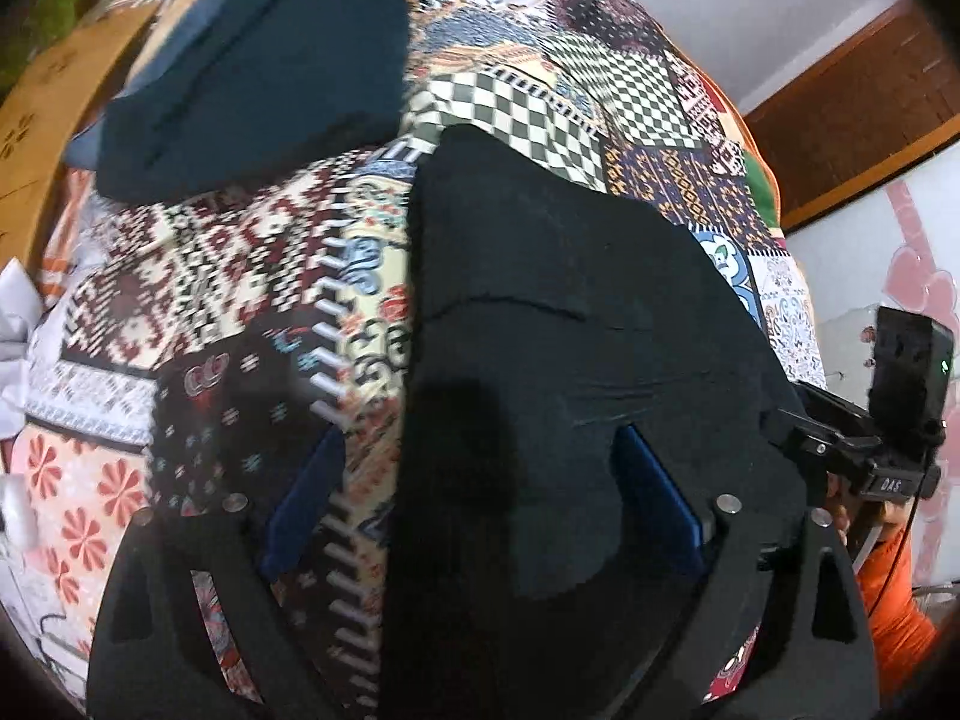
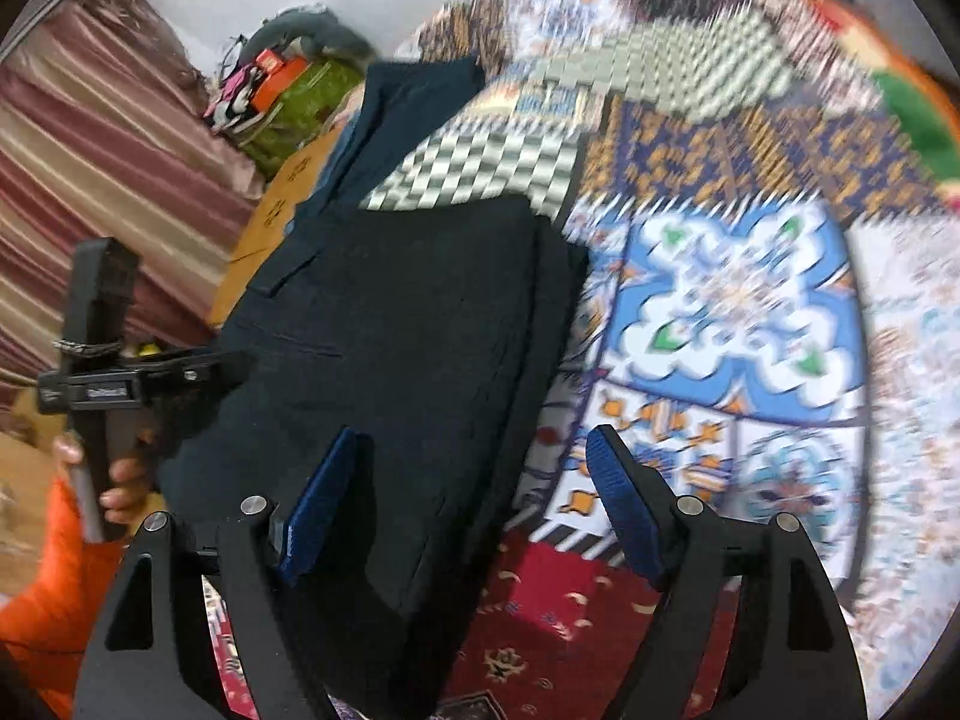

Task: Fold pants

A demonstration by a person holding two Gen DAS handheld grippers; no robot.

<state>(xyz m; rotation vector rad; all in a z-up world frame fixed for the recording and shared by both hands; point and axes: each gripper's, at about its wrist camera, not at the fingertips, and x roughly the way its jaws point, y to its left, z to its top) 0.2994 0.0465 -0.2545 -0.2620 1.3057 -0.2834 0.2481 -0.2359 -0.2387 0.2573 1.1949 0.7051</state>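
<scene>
Folded black pants (image 1: pixel 570 330) lie flat on a patchwork bedspread (image 1: pixel 228 276). My left gripper (image 1: pixel 480 462) hangs open just above their near left edge. Its right pad (image 1: pixel 654 486) is over the black cloth and its left pad (image 1: pixel 306 486) is over the bedspread. In the right wrist view the same pants (image 2: pixel 408 330) fill the middle. My right gripper (image 2: pixel 474 450) is open astride their right edge, with its left pad (image 2: pixel 318 504) above the cloth and its right pad (image 2: pixel 624 504) above the bedspread (image 2: pixel 738 312). Neither gripper pinches anything.
A second folded garment, dark teal (image 1: pixel 258 72) (image 2: pixel 414 102), lies farther up the bed on a blue one. A wooden bed frame (image 1: pixel 36 120) runs along the left. A hand in an orange sleeve (image 2: pixel 54 570) holds the other tool. A striped curtain (image 2: pixel 102 180) hangs behind.
</scene>
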